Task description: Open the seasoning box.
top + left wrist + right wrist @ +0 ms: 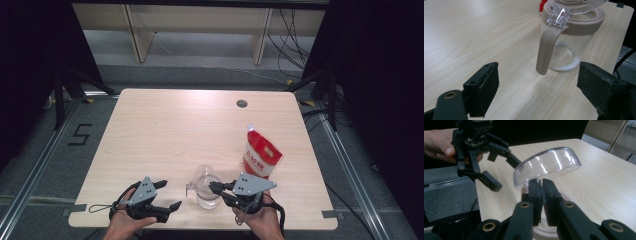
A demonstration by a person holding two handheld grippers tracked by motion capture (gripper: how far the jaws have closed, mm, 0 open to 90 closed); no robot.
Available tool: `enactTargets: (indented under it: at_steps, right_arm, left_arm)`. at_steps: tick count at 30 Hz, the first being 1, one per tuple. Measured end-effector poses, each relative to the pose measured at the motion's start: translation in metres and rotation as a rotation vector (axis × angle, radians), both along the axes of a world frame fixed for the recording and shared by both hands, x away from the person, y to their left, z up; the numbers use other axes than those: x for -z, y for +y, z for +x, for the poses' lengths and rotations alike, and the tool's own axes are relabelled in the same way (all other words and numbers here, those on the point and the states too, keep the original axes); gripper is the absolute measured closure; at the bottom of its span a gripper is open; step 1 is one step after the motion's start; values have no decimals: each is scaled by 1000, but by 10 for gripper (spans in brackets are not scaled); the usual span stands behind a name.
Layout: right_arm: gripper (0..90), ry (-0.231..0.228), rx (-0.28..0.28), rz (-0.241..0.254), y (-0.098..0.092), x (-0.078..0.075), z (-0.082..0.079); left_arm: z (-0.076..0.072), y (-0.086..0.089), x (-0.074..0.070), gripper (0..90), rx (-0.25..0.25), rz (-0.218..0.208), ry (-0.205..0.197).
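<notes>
1. The right gripper (540, 195) has its jaws clamped on the edge of a clear domed lid (547, 165), tilting it up over the jug's mouth.
2. The left gripper (537, 87) has its jaws standing wide apart with nothing between them; they point at the jug's handle (546, 50), which lies ahead of the pads and apart from them.
3. The glass jug (205, 189) stands near the table's near edge, between the two grippers, with the right gripper at its right and the left gripper (152, 197) well to its left.
4. Step in hand, as I judge it: opening the jug, with the lid held up and the free gripper lining up on the handle to steady the body.
5. The next move seems to call for bringing the open jaws around the handle squarely and closing gently, since the strap is narrow, smooth and rounded.
6. Materials: the jug's wall is clear and round, with a matte beige collar (574, 21) and matching beige handle; a thin white ring of powder lies around its base inside.
7. A red and white pouch (261, 152) with a spout corner stands just beyond the jug, to the far right; it looks soft and crinkled.
8. The table (165, 130) is pale wood-grain laminate, smooth and flat.
</notes>
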State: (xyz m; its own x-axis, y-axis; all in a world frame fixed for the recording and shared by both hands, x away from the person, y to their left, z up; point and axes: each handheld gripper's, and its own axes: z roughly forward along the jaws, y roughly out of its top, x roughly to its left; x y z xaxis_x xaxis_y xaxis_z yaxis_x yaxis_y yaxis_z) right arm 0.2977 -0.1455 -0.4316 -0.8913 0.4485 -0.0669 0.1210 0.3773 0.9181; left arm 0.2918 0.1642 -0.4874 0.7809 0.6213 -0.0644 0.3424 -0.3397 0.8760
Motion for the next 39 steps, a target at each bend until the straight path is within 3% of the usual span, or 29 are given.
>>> enactTargets:
  at_steps: [4,6,9,28,31,35,38,39]
  right_arm:
    - [861,-11,-14,1,6,-2,1]
    - [861,-10,-19,1,9,-4,1]
    - [860,-10,-32,-2,14,-6,0]
    - [848,-27,-77,-19,35,-8,1]
    - [847,-25,-71,-21,34,-9,1]
    - [840,-29,-47,-16,27,-11,3]
    - [827,-42,-20,-14,19,-9,8]
    - [819,-38,-8,-12,12,-7,10]
  left_arm:
    - [-2,2,0,174,1,1,2]
    - [-1,3,-1,172,24,14,-18]
    - [-3,2,0,171,17,-10,-7]
    - [-3,0,0,170,22,-23,-20]
    - [-3,3,-3,174,30,-5,-35]
    - [-3,4,-4,174,5,-30,-30]
    - [-3,3,-4,174,4,-26,-27]
    - [-2,4,-5,174,17,-12,-42]
